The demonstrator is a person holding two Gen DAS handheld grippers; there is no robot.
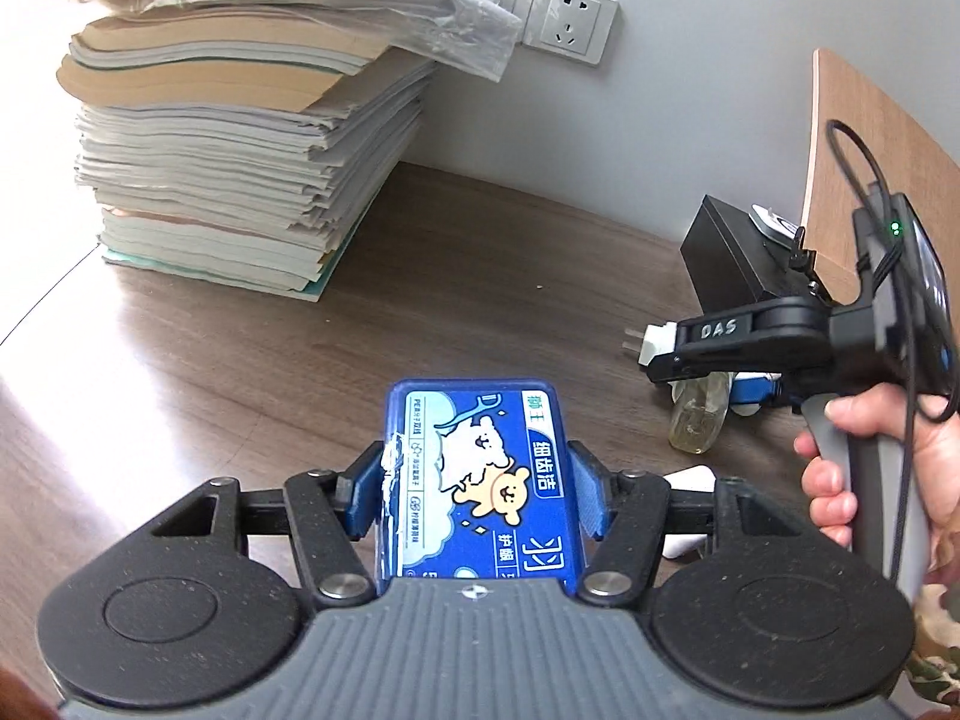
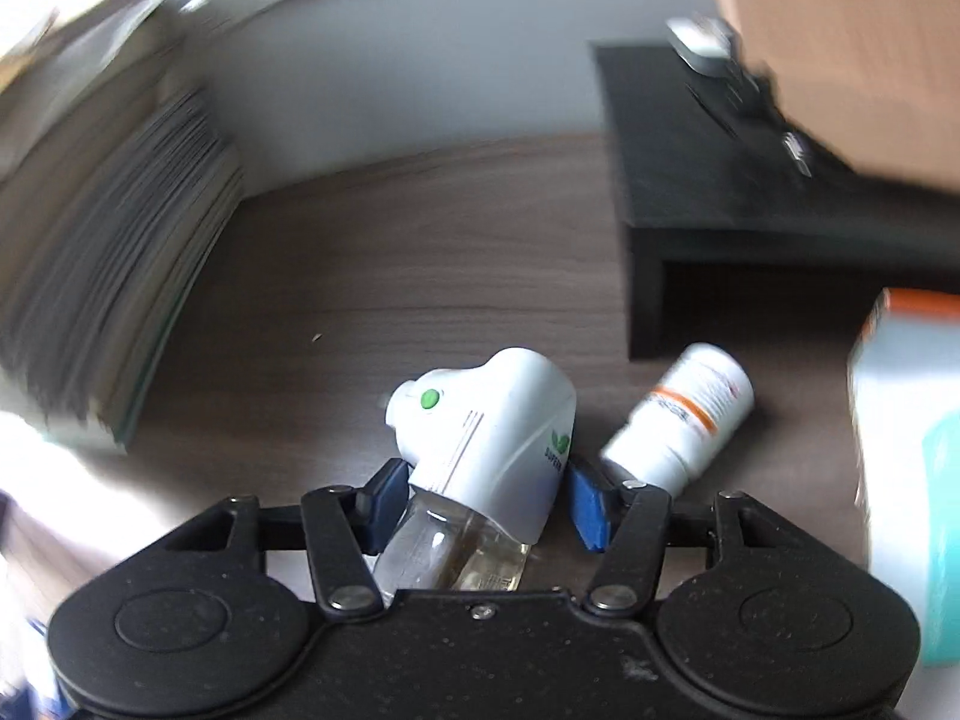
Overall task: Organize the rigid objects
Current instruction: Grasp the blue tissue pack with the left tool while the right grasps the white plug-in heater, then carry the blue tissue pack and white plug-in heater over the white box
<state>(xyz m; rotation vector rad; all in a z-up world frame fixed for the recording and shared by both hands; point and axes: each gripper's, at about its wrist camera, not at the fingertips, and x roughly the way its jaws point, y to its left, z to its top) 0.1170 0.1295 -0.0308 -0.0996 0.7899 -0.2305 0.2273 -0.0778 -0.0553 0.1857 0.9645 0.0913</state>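
Two grippers, both loaded. Left gripper (image 1: 480,495) is clamped on a blue floss-pick box (image 1: 480,480): flat, rigid plastic, glossy printed label, long axis running straight out along the fingers, held up off the desk (image 1: 420,276). Right gripper (image 2: 480,495) has its blue pads against a plug-in mosquito repeller (image 2: 486,444): smooth white plastic head with a green dot, clear bottle of yellowish liquid screwed in below. Left pad is on the body; the right pad sits at the edge of the white shell, contact looks light. From the left wrist view the repeller's plug prongs stick out past the right fingertips and the bottle hangs below them.

Key relation: the black riser shelf (image 2: 720,138) sits ahead and to the right of the right gripper, so the right hand is the nearer one to it. The repeller's long axis lies tilted in the grip, head forward-left, bottle back toward the palm. My guess is it needs turning upright before set-down, else the round bottle rolls.

Just beside the right pad, a white pill bottle (image 2: 684,420) lies on its side on the desk, orange-banded label, cylindrical. A box (image 2: 906,450), white and teal, stands at the far right. Stack of papers (image 1: 228,150) against the wall, soft-edged, well apart from both tools. Right wrist view is motion-blurred.
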